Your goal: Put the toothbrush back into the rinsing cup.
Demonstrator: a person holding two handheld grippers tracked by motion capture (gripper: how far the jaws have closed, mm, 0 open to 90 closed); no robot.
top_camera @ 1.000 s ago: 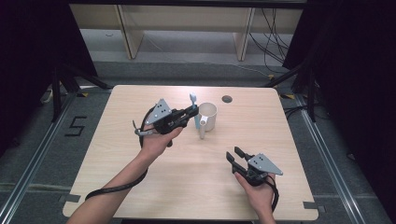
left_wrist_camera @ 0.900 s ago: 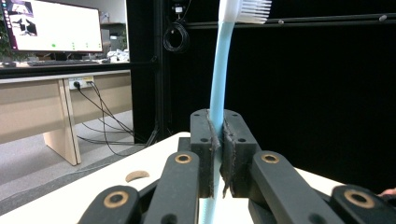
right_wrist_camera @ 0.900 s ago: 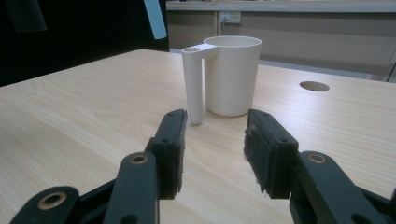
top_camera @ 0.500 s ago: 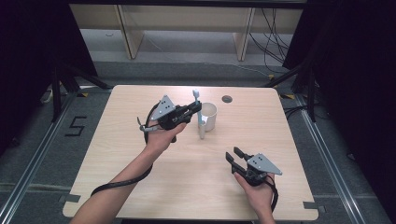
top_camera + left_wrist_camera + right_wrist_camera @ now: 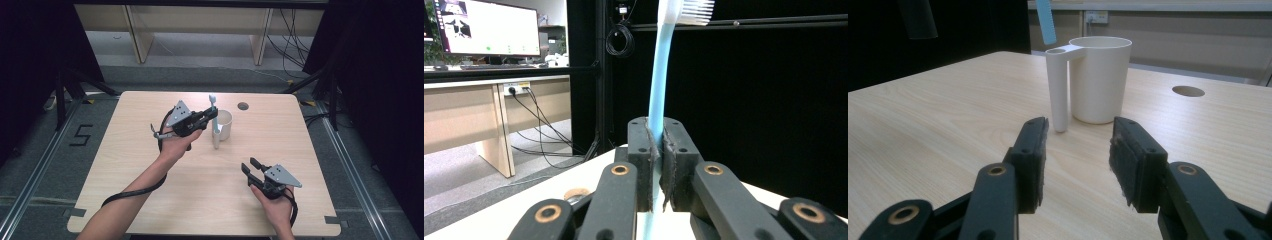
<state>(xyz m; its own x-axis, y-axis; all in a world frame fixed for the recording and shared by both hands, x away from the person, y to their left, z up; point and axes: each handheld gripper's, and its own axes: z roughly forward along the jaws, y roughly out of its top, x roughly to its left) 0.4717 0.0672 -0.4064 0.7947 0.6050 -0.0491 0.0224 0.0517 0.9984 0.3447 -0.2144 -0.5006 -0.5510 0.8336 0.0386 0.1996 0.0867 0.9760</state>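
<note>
Toothbrush (image 5: 658, 95) sits clamped upright in our left hand-held gripper (image 5: 214, 116) above the cup (image 5: 223, 124) on the counter (image 5: 125, 165), right hand-held gripper (image 5: 1075, 155) open, empty; misaligned, it could tip the cup.

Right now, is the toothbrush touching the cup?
Apart. In the right gripper view the toothbrush tip hangs above the cup, over its side tube, with a clear gap; the left tongs hold it.
</note>
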